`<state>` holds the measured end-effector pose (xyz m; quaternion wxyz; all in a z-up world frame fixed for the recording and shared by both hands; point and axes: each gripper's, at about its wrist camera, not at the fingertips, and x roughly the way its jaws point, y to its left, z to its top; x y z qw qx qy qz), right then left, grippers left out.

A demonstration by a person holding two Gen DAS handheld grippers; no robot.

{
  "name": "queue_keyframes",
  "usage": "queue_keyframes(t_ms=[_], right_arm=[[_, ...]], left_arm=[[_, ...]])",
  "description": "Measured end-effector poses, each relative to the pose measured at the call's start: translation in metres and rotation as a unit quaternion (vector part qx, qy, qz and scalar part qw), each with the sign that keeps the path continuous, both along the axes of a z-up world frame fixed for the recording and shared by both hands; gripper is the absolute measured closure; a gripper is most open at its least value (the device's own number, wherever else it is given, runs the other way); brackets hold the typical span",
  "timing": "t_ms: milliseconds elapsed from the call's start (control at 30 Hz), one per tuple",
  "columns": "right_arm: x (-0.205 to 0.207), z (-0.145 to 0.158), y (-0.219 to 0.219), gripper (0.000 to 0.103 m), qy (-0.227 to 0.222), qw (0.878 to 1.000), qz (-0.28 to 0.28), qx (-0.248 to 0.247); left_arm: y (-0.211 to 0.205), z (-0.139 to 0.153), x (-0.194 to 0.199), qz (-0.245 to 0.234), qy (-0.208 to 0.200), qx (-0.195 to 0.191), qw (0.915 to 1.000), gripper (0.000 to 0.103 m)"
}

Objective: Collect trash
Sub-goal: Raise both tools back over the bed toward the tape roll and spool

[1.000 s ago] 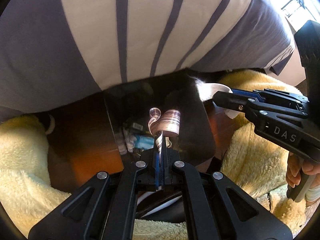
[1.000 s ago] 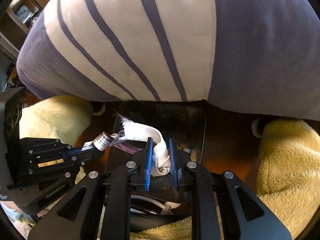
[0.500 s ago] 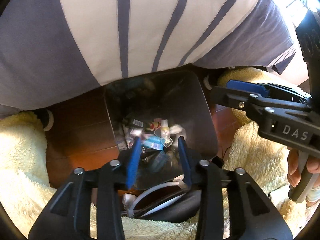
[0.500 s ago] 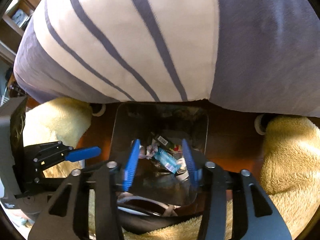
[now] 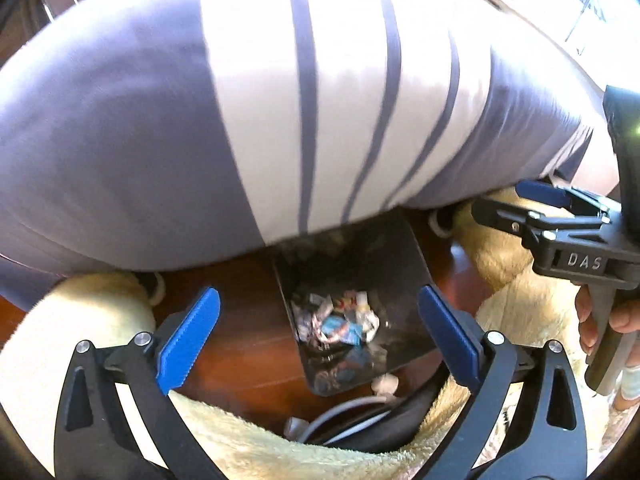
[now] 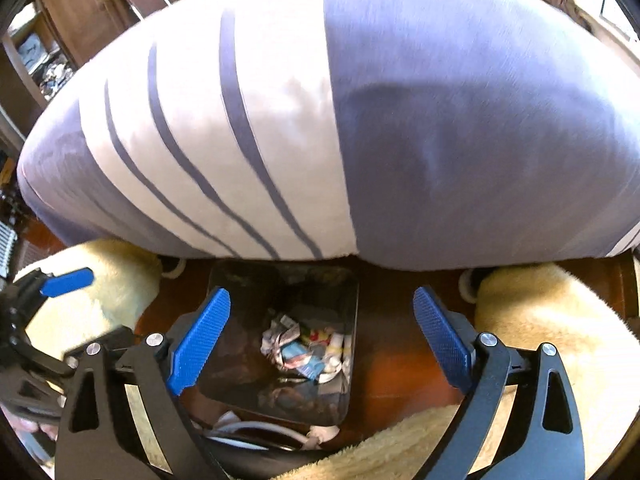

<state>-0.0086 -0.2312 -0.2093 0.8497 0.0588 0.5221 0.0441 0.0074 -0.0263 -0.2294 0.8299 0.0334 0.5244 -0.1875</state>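
Bin point(image 5: 404, 256) sits on dark wooden floor point(image 5: 240, 344) between cream rugs point(image 6: 560, 320).

bin point(image 5: 404, 256): dark, rectangular, rounded corners, upright on wooden floor, open-topped | trash point(image 5: 340, 322): crumpled wrappers and scraps, white, blue, red, heaped at bottom of bin | also in right view: bin point(image 6: 240, 280), trash point(image 6: 308, 350)

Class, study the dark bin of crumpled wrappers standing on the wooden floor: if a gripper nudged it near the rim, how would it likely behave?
The bin probably slides easily, since it stands on smooth wooden floor. It looks light: only crumpled wrappers cover its bottom. Pushed near the rim, it might tip rather than slide.
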Motion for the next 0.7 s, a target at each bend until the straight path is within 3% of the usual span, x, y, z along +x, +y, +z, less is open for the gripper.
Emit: queue_keyframes(t_ms=[233, 400, 700], right_arm=[[-0.002, 0.044, 0.002, 0.009, -0.066, 0.998, 0.008, -0.009], [0.008, 0.072, -0.002, 0.009, -0.111, 0.994, 0.004, 0.022], [0.042, 0.113, 0.002, 0.009, -0.155, 0.988, 0.024, -0.010]], left_arm=[[0.021, 0.051, 0.007, 0.028, -0.061, -0.011, 0.9977, 0.008], [0.033, 0.078, 0.023, 0.042, -0.096, -0.002, 0.9945, 0.008], [0.045, 0.111, 0.060, 0.059, -0.134, 0.014, 0.9891, 0.008]])
